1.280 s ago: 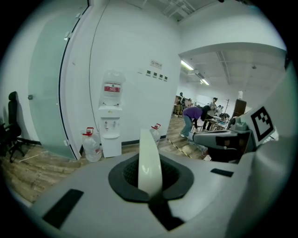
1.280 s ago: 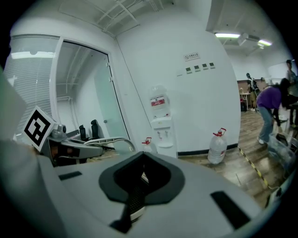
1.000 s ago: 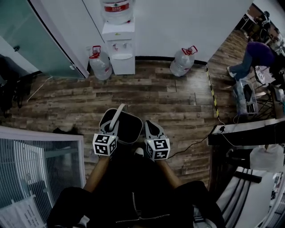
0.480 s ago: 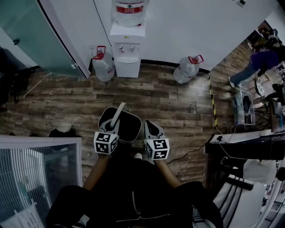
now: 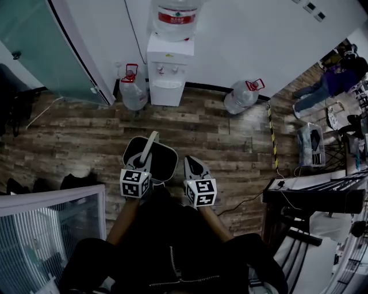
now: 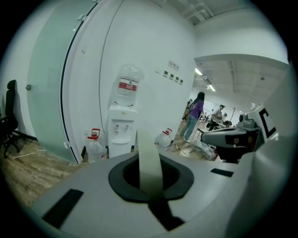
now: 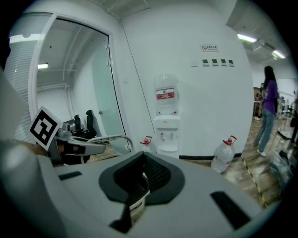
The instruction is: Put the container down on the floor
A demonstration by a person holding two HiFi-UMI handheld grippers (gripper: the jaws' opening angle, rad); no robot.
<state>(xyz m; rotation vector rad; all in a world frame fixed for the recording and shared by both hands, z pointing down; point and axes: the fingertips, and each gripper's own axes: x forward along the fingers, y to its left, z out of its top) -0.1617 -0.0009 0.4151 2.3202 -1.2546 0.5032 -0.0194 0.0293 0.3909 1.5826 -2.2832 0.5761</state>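
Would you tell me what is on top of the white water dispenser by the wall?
A large clear water bottle with a red label sits on the water dispenser. Its neck is hidden in the dispenser's top.

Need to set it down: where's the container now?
Head view, centre: the container hangs above the wood floor by its handle, held in the left gripper, short of the water dispenser.

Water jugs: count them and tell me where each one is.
3. One jug sits atop the dispenser. One stands on the floor left of it, and one right of it. Others may be hidden.
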